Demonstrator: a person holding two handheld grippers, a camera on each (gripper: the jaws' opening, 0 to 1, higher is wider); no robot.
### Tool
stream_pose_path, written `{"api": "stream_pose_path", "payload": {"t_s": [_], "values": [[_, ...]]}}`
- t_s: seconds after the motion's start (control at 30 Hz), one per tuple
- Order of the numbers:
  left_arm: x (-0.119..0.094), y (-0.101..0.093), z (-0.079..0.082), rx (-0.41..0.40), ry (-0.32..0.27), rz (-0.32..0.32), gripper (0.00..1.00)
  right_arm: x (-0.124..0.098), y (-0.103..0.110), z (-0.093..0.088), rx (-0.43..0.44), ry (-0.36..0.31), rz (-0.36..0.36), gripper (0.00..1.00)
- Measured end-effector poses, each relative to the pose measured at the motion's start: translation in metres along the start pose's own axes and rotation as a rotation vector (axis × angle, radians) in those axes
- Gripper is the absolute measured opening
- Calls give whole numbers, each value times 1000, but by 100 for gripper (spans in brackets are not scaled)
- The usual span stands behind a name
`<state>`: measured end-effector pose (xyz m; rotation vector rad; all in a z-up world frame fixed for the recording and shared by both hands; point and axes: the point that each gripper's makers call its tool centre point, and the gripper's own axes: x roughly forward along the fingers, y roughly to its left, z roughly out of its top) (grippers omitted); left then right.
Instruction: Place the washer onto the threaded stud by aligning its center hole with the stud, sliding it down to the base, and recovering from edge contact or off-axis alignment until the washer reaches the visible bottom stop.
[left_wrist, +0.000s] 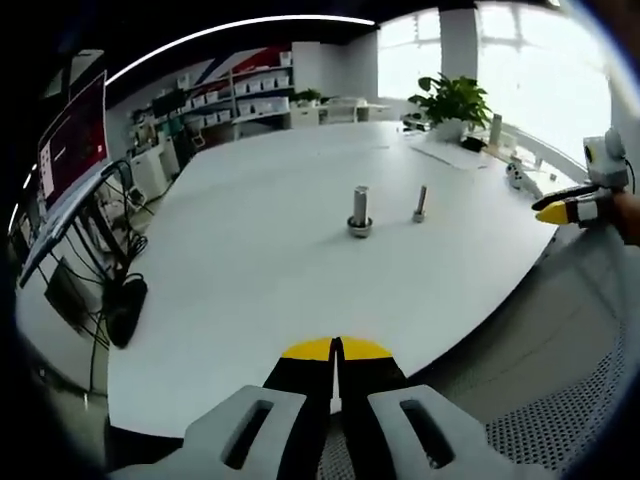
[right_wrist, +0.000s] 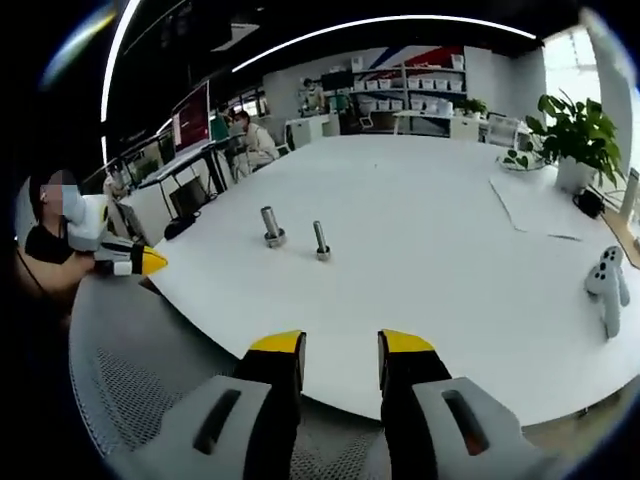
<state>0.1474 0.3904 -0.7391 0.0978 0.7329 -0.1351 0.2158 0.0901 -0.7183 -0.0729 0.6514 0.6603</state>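
Both grippers are hovering at the near edge of the white table, off the working area. The left gripper is showing its yellow-tipped jaws pressed together with nothing between them. The right gripper is holding its jaws parted by a clear gap, also empty. Two upright parts are standing near the middle of the table: a thicker stud with a ring-like collar at its foot, possibly the washer or a base flange, too small to tell, and just beside it a thinner stud. Both are standing with their long axes vertical, pointing up off the table. From the left gripper they are lying straight ahead and slightly right; from the right gripper the thicker stud and thinner stud are lying ahead and to the left. Neither gripper looks clearly nearer. A loose washer is not distinguishable; locating it appears to be the first need, before any approach down the stud axis.
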Motion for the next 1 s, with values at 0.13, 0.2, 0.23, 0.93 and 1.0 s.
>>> {"api": "stream_pose_path", "payload": {"t_s": [0.13,0.2,0.23,0.93,1.0], "values": [[2,-3,-5,-1,31,-5,0,8,-3,-11,109,10,-25,32],[0,-1,-4,4,26,-2,1,12,-7,-14,1,9,-42,31],[1,-4,1,-9,-13,-12,4,13,-6,-16,9,27,-33,29],[3,-2,-6,3,36,0,7,13,-14,-29,31,107,-55,25],[3,-2,-6,4,35,0,7,14,-14,-29,33,107,-54,25]]}}
